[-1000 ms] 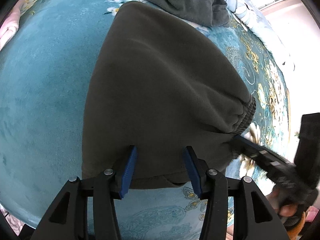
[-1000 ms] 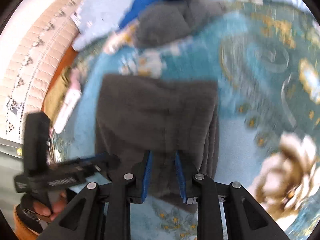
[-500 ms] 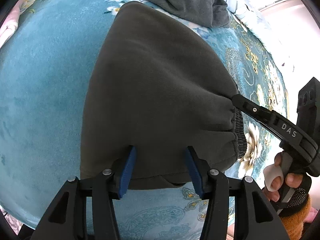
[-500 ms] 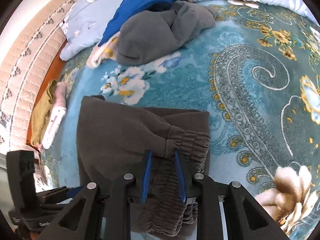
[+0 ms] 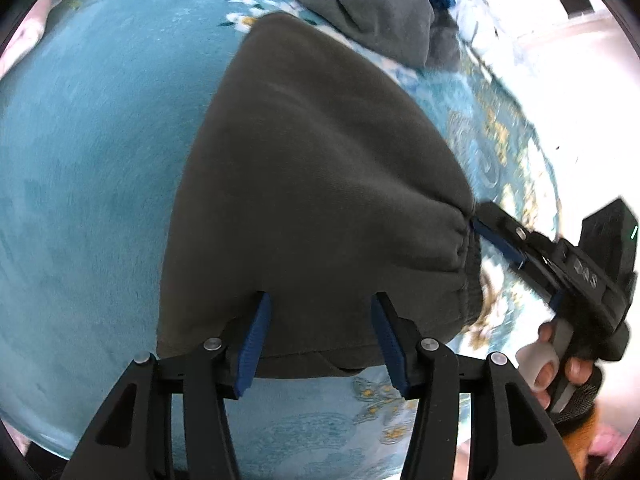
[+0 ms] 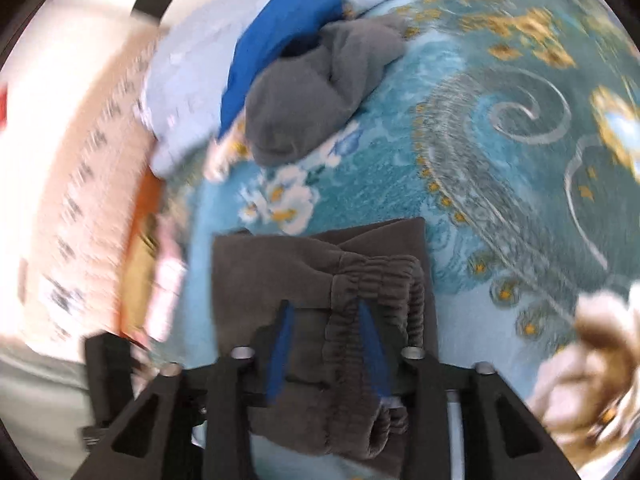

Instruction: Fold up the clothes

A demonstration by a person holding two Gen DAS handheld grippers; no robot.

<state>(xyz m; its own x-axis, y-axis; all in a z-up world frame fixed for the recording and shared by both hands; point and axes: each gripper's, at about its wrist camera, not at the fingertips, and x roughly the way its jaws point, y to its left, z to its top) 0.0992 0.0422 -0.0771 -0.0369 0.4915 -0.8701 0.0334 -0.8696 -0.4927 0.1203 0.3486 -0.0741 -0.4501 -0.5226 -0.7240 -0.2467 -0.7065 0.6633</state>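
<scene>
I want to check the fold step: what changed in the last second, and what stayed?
The right hand-held gripper has just opened its jaws, letting go of the gathered waistband of the dark folded trousers. The left hand-held gripper stayed open over the near edge. The grey garment behind stayed put.

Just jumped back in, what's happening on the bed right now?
A person is folding dark grey sweatpants on the teal floral bedspread. The right hand-held gripper has just been opening over the elastic waistband, which sits between its fingers. The left hand-held gripper stands open over the folded near edge. A grey garment waits behind.
</scene>
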